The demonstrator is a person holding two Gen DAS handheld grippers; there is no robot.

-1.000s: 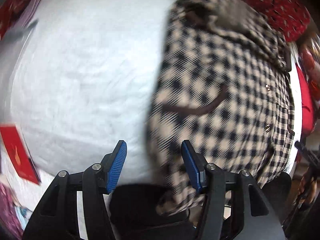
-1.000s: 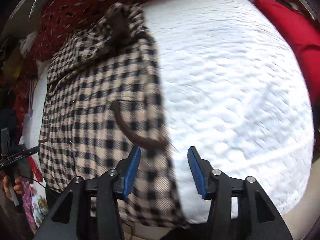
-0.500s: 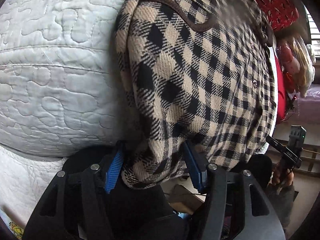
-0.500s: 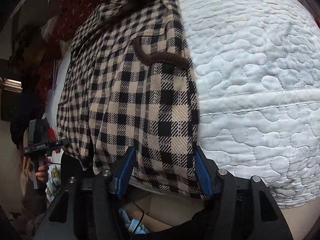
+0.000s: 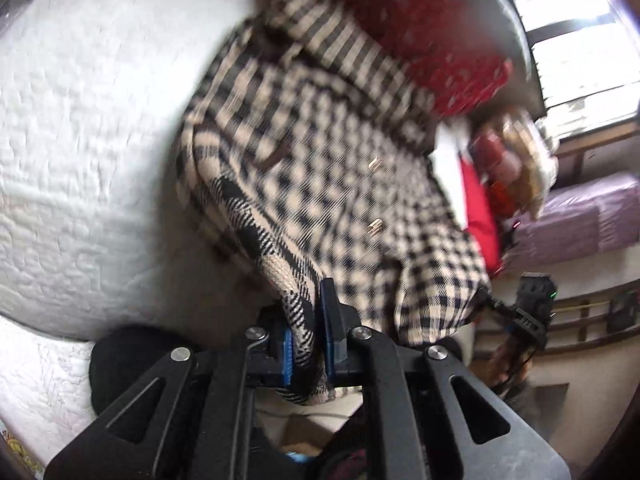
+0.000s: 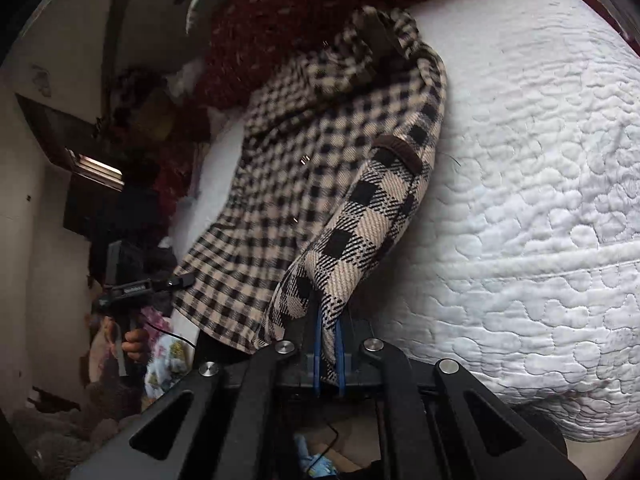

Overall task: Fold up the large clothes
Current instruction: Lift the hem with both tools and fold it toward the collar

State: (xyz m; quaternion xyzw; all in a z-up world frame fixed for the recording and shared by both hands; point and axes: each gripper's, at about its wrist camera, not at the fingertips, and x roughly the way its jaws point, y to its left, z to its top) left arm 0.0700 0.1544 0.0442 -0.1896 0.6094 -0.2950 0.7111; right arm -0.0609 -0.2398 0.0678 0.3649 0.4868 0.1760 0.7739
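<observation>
Left gripper (image 5: pixel 307 344): jaws have just been closing, now clamped on the near hem corner of the beige-and-black checked woollen coat (image 5: pixel 328 168). Right gripper (image 6: pixel 329 354): the same, jaws pinched on the opposite hem corner of that coat (image 6: pixel 320 184). The coat's upper part and collar lie on the white quilted bedspread (image 5: pixel 80 152), against the red patterned pillow (image 5: pixel 424 28); the hem end is raised off the bed edge between the two grippers.

Risks, as judged: the bite on each side takes only a thin strip of heavy cloth, so the weight could pull a corner free. An uneven lift would skew the fold. The bumpy quilt may drag on the coat.

Cloth is thick, coarse twill weave, with brown corduroy pocket trim (image 6: pixel 398 151) and small metal snaps (image 5: pixel 376 224)
</observation>
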